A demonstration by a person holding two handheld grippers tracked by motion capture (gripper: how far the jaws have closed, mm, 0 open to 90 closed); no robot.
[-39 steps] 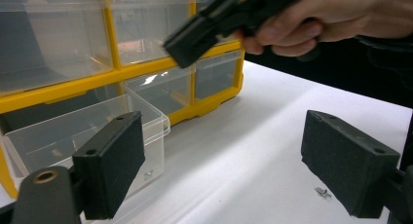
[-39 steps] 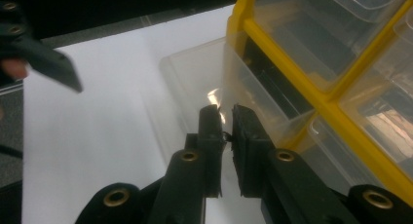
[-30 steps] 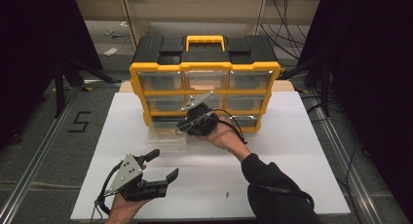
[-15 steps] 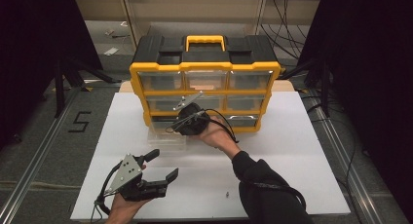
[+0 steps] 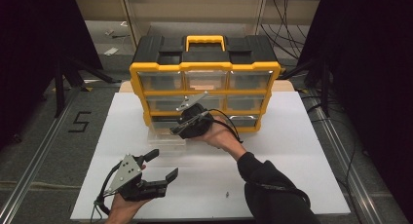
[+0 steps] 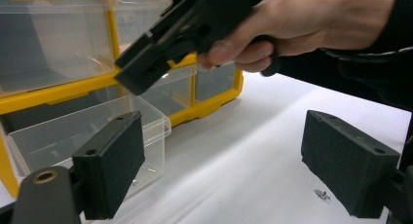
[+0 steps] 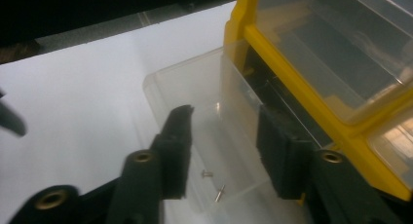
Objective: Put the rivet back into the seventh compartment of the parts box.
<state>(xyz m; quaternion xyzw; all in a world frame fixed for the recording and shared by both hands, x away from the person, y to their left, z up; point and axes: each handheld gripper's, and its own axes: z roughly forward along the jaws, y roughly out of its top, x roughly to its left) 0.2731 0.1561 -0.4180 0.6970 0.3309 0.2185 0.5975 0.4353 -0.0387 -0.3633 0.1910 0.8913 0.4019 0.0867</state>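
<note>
A lab-like recording bay: white table [image 5: 292,136], black curtains [image 5: 370,63], floor rails [image 5: 29,185], loose cables [image 5: 287,24].

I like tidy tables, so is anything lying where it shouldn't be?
Yes. One small screw lies loose on the white table, away from the pulled-out clear drawer of the yellow organizer, where two other screws lie under the right claw, whose jaws have just been opening.

Bench [image 5: 302,151], as I see it from my station: white top. Items resting on it: one yellow-and-black drawer cabinet [image 5: 204,63] at the far edge; one clear plastic drawer [image 5: 165,136] pulled out in front of the cabinet's bottom row; one small loose screw [image 5: 226,194] near the front edge.
</note>
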